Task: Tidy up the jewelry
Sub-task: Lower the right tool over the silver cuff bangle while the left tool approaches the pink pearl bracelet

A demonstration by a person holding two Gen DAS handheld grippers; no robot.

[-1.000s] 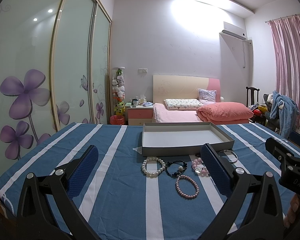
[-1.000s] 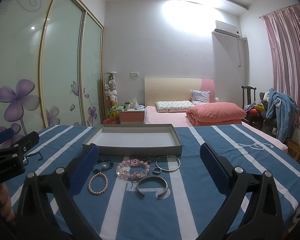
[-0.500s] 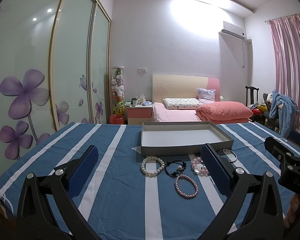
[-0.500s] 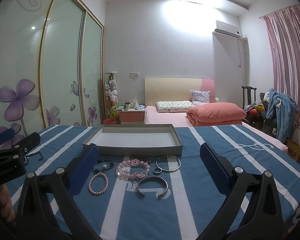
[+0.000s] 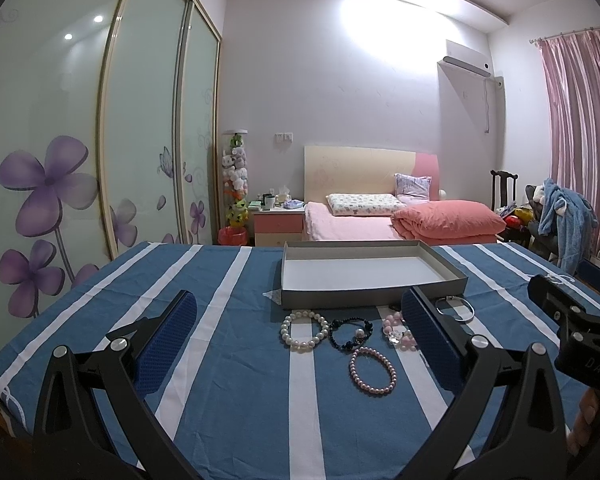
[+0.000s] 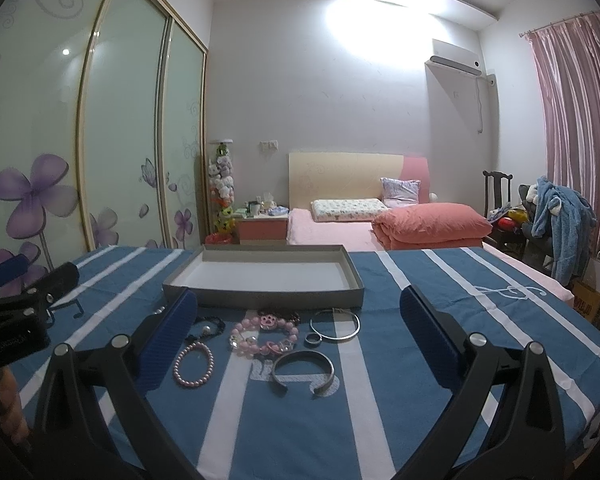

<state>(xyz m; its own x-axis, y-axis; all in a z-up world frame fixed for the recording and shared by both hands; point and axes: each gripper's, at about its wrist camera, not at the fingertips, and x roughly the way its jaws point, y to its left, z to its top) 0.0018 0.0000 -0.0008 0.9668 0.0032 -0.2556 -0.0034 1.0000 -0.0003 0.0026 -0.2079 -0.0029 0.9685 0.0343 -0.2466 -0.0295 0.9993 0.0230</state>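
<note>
Both tools, the left tool (image 5: 298, 334) and the right tool (image 6: 298, 334), are released and grasp nothing above the blue bench with white stripes (image 5: 236, 400). Between the right tool's fingers lie a dark open metal cuff (image 6: 303, 372) nearest, then a pink pearl bracelet (image 6: 193, 365), a pink charm bracelet (image 6: 264, 338) and a thin silver bangle (image 6: 335, 326). Farther ahead stands the empty grey cardboard tray (image 6: 260, 296).

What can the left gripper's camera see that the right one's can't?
Only the left wrist view shows the white pearl bracelet. Only the right wrist view shows the dark open cuff and the small ring. Both show the grey tray, the pink bead bracelet, the black bead bracelet and the thin silver bangle on the striped cloth. Both grippers are open and hold nothing.
</note>
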